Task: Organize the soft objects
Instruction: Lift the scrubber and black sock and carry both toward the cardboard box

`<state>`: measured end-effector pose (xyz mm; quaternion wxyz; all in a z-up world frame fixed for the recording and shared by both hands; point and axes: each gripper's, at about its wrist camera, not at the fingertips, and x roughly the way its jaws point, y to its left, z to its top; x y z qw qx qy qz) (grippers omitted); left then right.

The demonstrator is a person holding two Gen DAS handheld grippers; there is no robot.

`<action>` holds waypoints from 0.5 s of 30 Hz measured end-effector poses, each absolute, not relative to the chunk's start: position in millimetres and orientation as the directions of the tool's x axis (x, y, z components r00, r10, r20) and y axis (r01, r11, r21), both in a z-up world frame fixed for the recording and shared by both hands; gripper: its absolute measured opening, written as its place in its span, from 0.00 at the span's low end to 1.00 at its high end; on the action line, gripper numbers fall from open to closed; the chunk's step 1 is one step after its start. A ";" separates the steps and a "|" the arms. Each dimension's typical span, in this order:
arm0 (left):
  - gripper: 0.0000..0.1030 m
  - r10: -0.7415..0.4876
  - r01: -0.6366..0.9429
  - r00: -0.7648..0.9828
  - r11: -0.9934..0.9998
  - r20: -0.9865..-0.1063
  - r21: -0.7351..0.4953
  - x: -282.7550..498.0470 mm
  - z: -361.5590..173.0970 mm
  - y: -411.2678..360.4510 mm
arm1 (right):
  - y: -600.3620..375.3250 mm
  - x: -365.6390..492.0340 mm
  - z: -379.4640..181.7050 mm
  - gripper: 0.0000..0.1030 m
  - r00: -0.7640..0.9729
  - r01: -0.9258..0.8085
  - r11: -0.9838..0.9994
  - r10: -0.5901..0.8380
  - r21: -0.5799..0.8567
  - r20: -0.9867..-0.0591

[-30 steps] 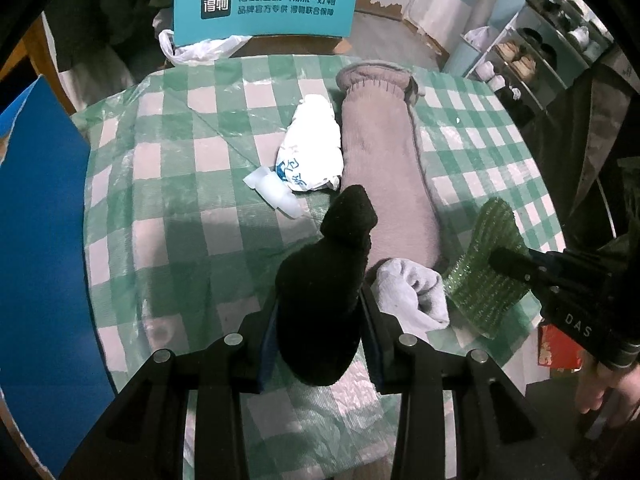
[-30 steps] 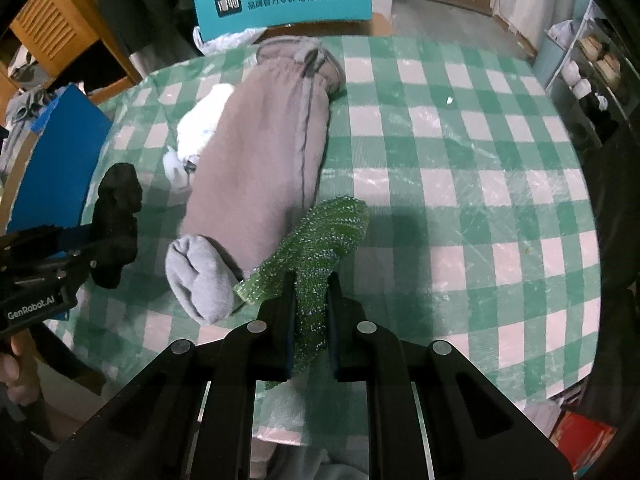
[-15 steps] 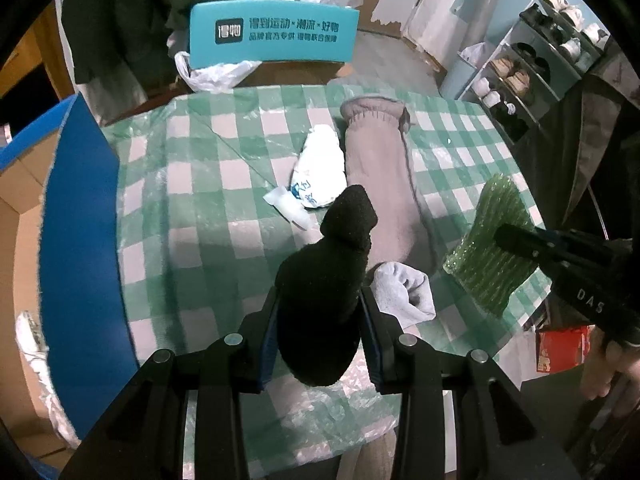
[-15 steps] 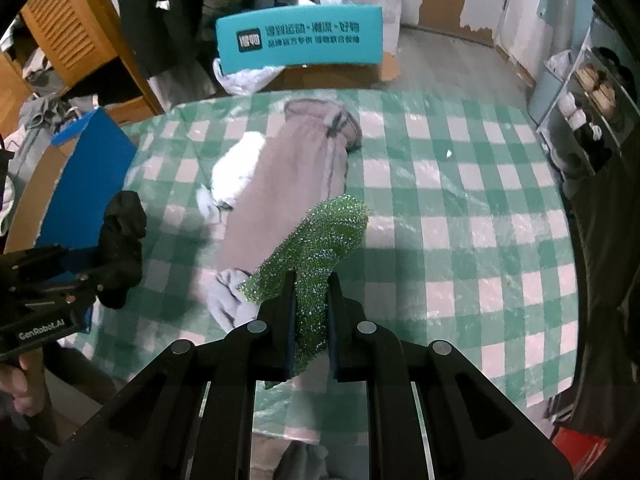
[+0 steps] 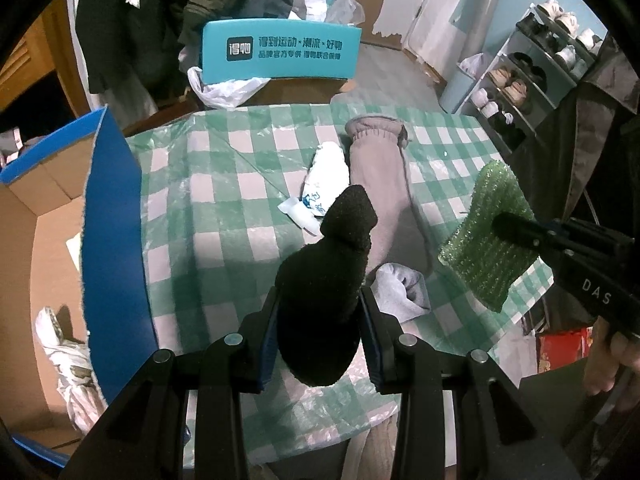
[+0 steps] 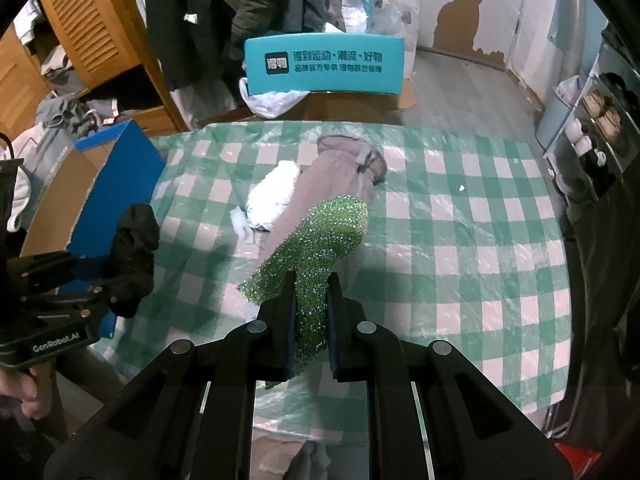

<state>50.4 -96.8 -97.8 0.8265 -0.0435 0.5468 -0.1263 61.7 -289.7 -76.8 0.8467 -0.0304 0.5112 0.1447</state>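
My left gripper (image 5: 320, 312) is shut on a black sock (image 5: 332, 276) and holds it well above the table; it also shows in the right wrist view (image 6: 132, 256). My right gripper (image 6: 311, 304) is shut on a glittery green cloth (image 6: 320, 240), also lifted; the cloth shows at the right of the left wrist view (image 5: 488, 236). A long grey sock (image 5: 384, 184) and a white pouch (image 5: 326, 178) lie on the green checked table (image 5: 224, 216). A light grey rolled sock (image 5: 404, 288) lies near the front edge.
An open cardboard box with blue flaps (image 5: 108, 232) stands left of the table, holding a white bag (image 5: 68, 352). A teal-backed chair (image 5: 280, 52) stands behind the table. A shoe rack (image 5: 532, 68) is at the far right. Clothes hang behind (image 6: 224, 12).
Both grippers have risen higher and pulled back from the table, carrying the black sock and the green cloth. The box on the left has come into view.
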 end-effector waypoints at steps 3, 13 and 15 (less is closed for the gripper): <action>0.36 -0.254 0.160 0.378 0.965 -0.890 -0.208 48.2 -93.9 -93.8 | -284.0 61.4 -72.5 0.11 0.439 -0.287 0.953 0.221 0.096 -0.871; 0.36 -0.245 0.147 0.398 0.968 -0.884 -0.202 39.3 -80.3 -77.7 | -262.5 58.5 -57.3 0.11 0.453 -0.326 0.940 0.249 0.101 -0.856; 0.36 -0.236 0.143 0.406 0.971 -0.883 -0.194 36.6 -77.6 -74.2 | -256.5 57.5 -54.1 0.11 0.455 -0.337 0.936 0.256 0.101 -0.853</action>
